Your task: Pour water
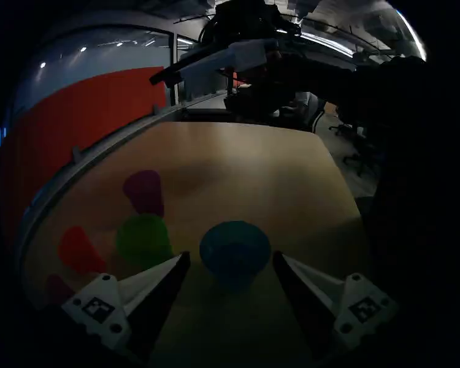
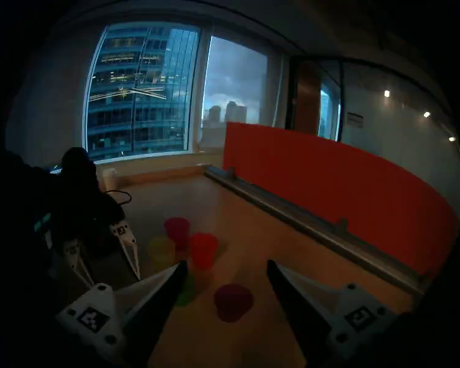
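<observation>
Left gripper (image 1: 230,254) is wide open, with one finger on each side of the blue cup (image 1: 235,251), and neither finger is pressing on it. The blue cup stands upright on the bench (image 1: 260,178) with its mouth up, right in the gap, so I think the fingers are spread like this to close on it and pick it up. It is too dark to tell if there is water in it. Just to the side stand a green cup (image 1: 143,239), a purple cup (image 1: 144,191) and a red cup (image 1: 78,248), close together near the edge by the orange wall (image 1: 89,116). They look lined up there so that each one is easy to reach. The right gripper (image 2: 226,264) is open too and holds nothing. It hangs over the bench, and a dark pink cup (image 2: 233,302) stands upright below, between its fingers but not touching them. I think this gripper is aimed at that cup so each one can take a cup, one to pour from and one to pour into. No cup is lifted or tipped yet, so the pouring is not started. The cups look light and could slide or fall over if a finger bumps them.
</observation>
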The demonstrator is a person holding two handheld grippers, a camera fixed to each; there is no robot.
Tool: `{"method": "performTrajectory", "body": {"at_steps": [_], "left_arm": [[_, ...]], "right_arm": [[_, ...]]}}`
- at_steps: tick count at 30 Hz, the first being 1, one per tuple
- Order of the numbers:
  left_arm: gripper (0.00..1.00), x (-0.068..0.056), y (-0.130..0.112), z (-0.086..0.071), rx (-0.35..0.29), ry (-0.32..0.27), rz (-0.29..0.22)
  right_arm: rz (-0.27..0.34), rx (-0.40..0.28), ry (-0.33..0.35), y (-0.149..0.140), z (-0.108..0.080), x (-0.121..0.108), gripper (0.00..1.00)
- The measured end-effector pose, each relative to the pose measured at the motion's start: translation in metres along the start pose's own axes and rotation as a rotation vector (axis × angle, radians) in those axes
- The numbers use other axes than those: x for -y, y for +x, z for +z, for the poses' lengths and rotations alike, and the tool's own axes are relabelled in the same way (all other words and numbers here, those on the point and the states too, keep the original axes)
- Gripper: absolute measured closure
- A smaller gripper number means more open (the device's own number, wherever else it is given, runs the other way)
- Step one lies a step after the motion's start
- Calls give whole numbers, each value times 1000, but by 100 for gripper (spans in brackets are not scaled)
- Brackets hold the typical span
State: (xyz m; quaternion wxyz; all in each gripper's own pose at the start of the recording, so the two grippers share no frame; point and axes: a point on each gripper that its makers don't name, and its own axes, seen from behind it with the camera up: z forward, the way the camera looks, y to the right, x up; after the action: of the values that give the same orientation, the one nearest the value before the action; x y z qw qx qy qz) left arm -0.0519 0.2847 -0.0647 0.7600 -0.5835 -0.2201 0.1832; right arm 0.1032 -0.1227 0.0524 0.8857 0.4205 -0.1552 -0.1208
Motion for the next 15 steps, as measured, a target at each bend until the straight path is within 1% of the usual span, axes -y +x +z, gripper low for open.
{"method": "performTrajectory", "body": {"at_steps": [15], "left_arm": [[0, -2, -6, 28, 15, -13, -3]], "right_arm": [[9, 3, 2, -5, 4, -4, 0]]}}
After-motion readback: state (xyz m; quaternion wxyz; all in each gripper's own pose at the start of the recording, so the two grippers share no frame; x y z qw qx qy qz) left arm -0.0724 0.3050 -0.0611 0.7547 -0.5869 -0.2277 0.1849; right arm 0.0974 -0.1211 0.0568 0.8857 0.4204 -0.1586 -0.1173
